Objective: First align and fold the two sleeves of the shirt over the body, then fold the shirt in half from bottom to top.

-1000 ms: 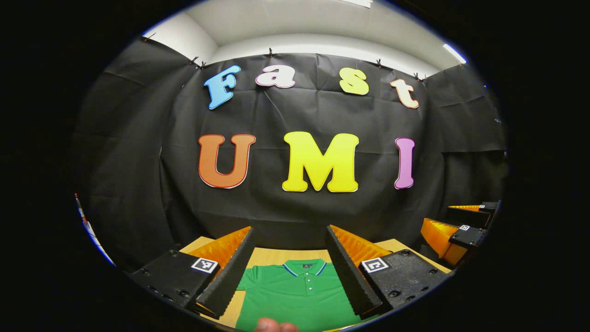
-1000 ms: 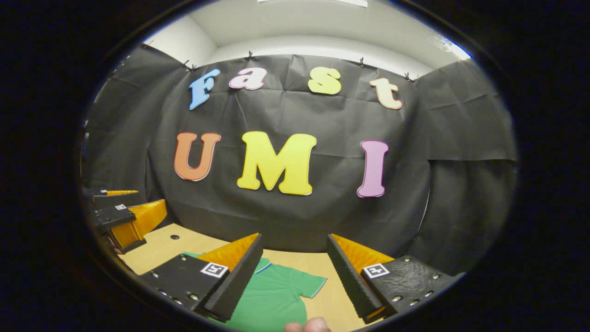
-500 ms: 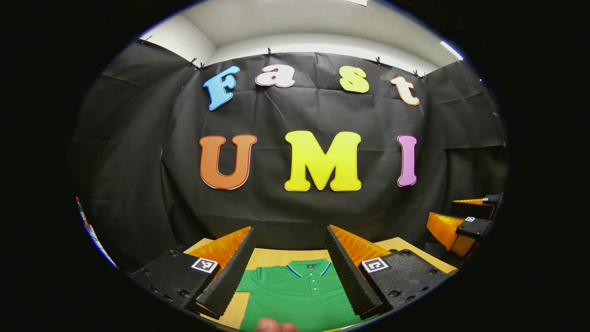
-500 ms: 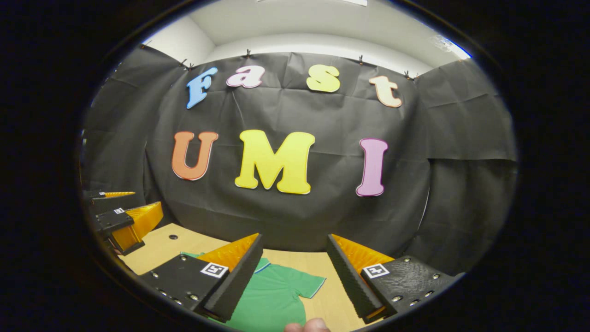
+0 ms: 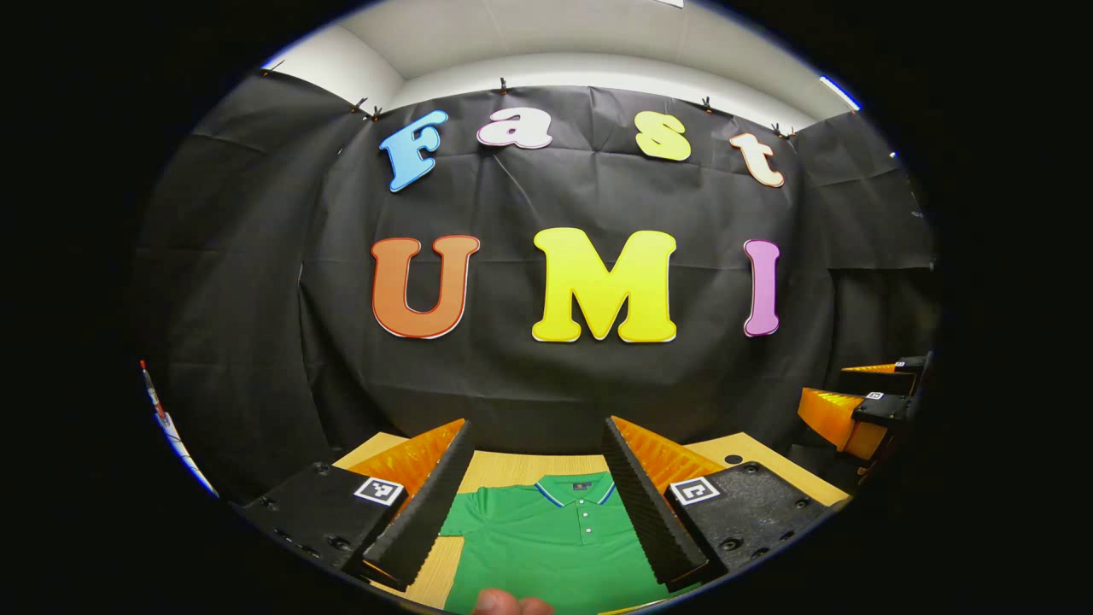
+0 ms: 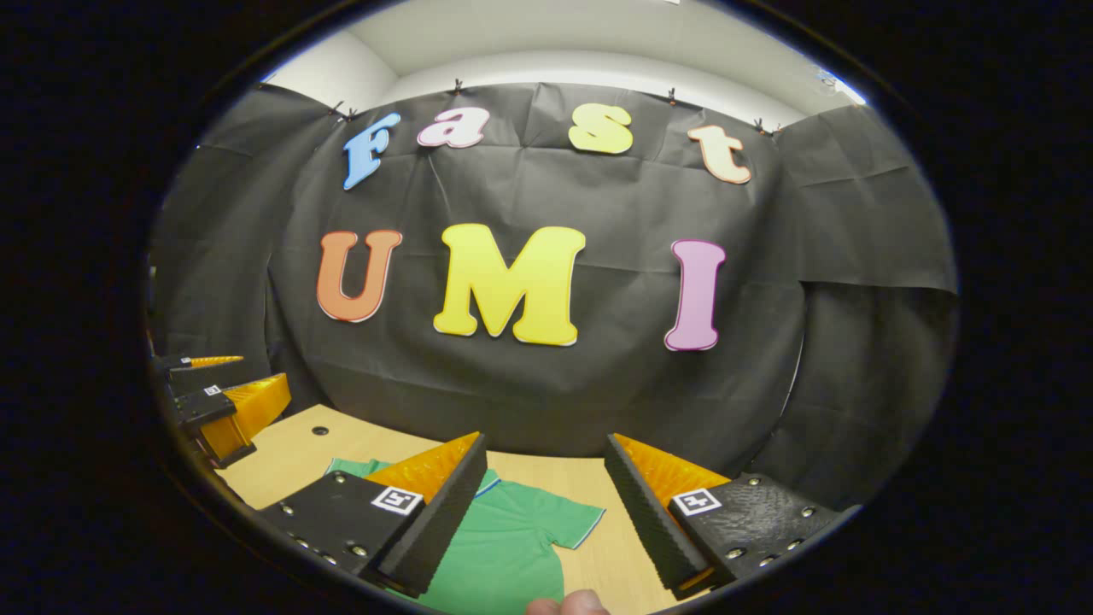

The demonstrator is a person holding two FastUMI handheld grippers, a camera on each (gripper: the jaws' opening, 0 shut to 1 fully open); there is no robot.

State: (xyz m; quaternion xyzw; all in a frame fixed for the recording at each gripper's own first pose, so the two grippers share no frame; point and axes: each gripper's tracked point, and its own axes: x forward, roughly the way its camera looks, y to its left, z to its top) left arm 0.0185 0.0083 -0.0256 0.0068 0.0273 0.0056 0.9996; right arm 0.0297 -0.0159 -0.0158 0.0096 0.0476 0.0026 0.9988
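Note:
A green polo shirt (image 5: 555, 542) with a blue-edged collar lies flat on the wooden table (image 5: 504, 471), collar toward the far wall. In the left gripper view my left gripper (image 5: 536, 427) hangs open above it, the collar and buttons showing between its fingers. In the right gripper view my right gripper (image 6: 546, 440) is open above the shirt's right short sleeve (image 6: 570, 519), which lies spread out to the side. The right gripper (image 5: 862, 410) also appears at the right edge of the left gripper view, and the left gripper (image 6: 226, 406) at the left edge of the right gripper view.
The black cloth wall stands close behind the table's far edge. A small round hole (image 6: 319, 430) marks the tabletop at the left in the right gripper view. A fingertip (image 5: 511, 603) shows at the bottom of the left gripper view.
Both cameras have tilted down slightly, so more of the shirt and table comes into sight. The grippers stay open and the shirt has not moved.

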